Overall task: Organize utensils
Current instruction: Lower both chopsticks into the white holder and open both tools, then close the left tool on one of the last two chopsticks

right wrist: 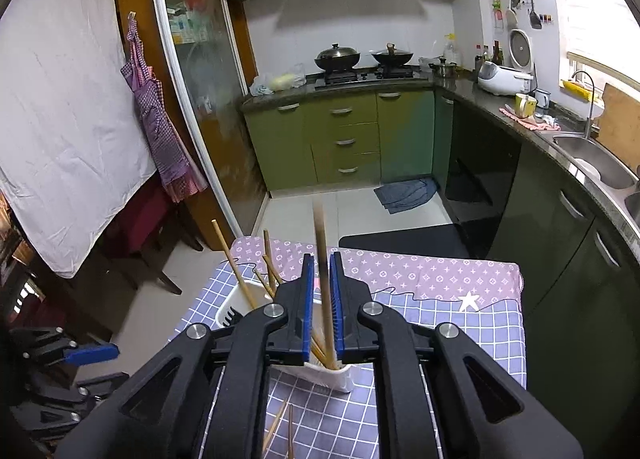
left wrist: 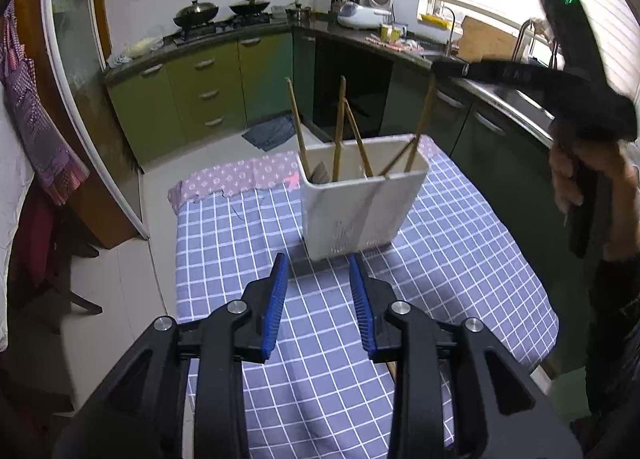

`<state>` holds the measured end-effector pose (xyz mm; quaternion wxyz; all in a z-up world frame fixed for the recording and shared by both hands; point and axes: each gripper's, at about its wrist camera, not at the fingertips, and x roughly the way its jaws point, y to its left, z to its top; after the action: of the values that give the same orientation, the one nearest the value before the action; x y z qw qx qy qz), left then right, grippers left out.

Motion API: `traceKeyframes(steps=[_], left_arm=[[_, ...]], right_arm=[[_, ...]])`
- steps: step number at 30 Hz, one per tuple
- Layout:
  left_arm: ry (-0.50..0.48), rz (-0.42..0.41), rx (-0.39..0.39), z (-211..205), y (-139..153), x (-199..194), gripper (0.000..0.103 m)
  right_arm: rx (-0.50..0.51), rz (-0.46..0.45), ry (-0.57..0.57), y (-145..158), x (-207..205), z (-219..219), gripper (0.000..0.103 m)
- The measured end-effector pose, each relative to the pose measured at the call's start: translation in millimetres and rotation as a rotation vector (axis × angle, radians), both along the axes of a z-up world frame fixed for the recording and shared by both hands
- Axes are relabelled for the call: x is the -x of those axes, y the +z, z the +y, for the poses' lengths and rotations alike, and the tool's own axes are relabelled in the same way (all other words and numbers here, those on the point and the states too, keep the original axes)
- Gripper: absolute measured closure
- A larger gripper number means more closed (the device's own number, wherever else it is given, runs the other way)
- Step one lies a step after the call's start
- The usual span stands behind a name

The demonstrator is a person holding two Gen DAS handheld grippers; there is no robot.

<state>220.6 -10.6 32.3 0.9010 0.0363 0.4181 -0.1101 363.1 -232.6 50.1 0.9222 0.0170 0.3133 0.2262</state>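
Bamboo chopstick (right wrist: 325, 299), light, stiff and slick, stands pinched between the right gripper (right wrist: 320, 261) pads at centre frame; a mid-shaft hold should stop it swivelling. Loose chopsticks (right wrist: 280, 429) lie at bottom centre. Beyond, the white holder (left wrist: 362, 195) sits mid-frame past the empty, parted left gripper (left wrist: 320, 257).

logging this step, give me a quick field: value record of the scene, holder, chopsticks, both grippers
surface: table under a blue checked cloth
holder: white holder standing on the cloth, several chopsticks leaning inside
loose chopsticks: two loose chopsticks lying on the cloth near the holder
left gripper: left gripper open, nothing between its fingers, aimed at the holder
right gripper: right gripper shut on one chopstick, held upright over the holder
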Motion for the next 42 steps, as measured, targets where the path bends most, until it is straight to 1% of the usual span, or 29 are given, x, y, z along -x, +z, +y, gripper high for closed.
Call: traceKeyframes(steps=[2, 3, 4, 7, 9, 10, 11, 12, 14, 17, 20, 22, 24, 26, 32, 36, 40, 41, 42], left_arm=[[-0.012, 0.04, -0.004, -7.2, -10.8, -1.3, 0.073], [-0.016, 0.06, -0.004, -10.4, -16.1, -3.3, 0.073], [-0.017, 0.078, -0.006, -13.3, -20.7, -4.6, 0.073], [-0.023, 0.188, -0.016, -28.9, -50.0, -14.0, 0.073], [-0.022, 0.268, -0.014, -40.1, -68.6, -20.8, 0.073], [-0.022, 0.331, -0.005, -46.7, -82.6, -26.4, 0.073], [-0.023, 0.37, 0.0, -50.8, -93.1, -28.9, 0.073], [-0.025, 0.42, 0.0, -56.5, -105.4, -33.3, 0.073], [-0.021, 0.488, -0.012, -65.5, -124.6, -40.6, 0.073], [0.022, 0.562, -0.014, -74.2, -145.2, -53.8, 0.073], [0.051, 0.604, -0.011, -78.9, -156.7, -61.3, 0.073], [0.07, 0.621, -0.026, -82.5, -163.2, -65.0, 0.074], [0.081, 0.629, -0.044, -85.6, -166.9, -68.4, 0.076], [0.088, 0.637, -0.054, -88.8, -170.9, -69.8, 0.079], [0.103, 0.656, -0.087, -98.4, -184.7, -74.2, 0.083], [0.107, 0.649, -0.096, -98.8, -189.2, -75.1, 0.084], [0.103, 0.637, -0.109, -100.1, -191.4, -73.9, 0.092], [0.103, 0.637, -0.105, -97.3, -190.2, -73.6, 0.095], [0.105, 0.641, -0.088, -94.1, -190.3, -73.4, 0.095]], right_arm=[[-0.009, -0.026, 0.007, 8.2, 12.8, -5.4, 0.093], [-0.012, -0.036, 0.012, 11.2, 20.9, -8.7, 0.089], [-0.012, -0.04, 0.018, 11.9, 29.3, -12.8, 0.087], [0.027, -0.026, 0.038, 2.0, 57.5, -23.2, 0.085], [0.059, 0.006, 0.045, -13.8, 70.8, -30.9, 0.085], [0.08, 0.031, 0.051, -25.4, 75.9, -34.1, 0.085], [0.099, 0.051, 0.052, -35.1, 78.7, -36.5, 0.085], [0.125, 0.08, 0.054, -48.8, 81.6, -39.0, 0.08], [0.17, 0.131, 0.059, -73.8, 85.1, -42.2, 0.077], [0.205, 0.199, 0.06, -109.2, 89.0, -49.5, 0.077], [0.2, 0.244, 0.055, -135.9, 90.3, -63.8, 0.077], [0.198, 0.27, 0.052, -149.5, 91.6, -70.5, 0.077], [0.2, 0.289, 0.051, -159.1, 90.9, -74.8, 0.077], [0.205, 0.304, 0.055, -167.6, 91.2, -77.8, 0.077], [0.221, 0.33, 0.065, -178.5, 94.4, -78.7, 0.077], [0.224, 0.337, 0.065, -180.1, 95.9, -80.5, 0.077], [0.232, 0.342, 0.071, -180.6, 97.6, -78.0, 0.077], [0.235, 0.344, 0.074, -180.8, 97.8, -76.4, 0.077], [0.238, 0.346, 0.077, -180.9, 98.2, -74.5, 0.077]])
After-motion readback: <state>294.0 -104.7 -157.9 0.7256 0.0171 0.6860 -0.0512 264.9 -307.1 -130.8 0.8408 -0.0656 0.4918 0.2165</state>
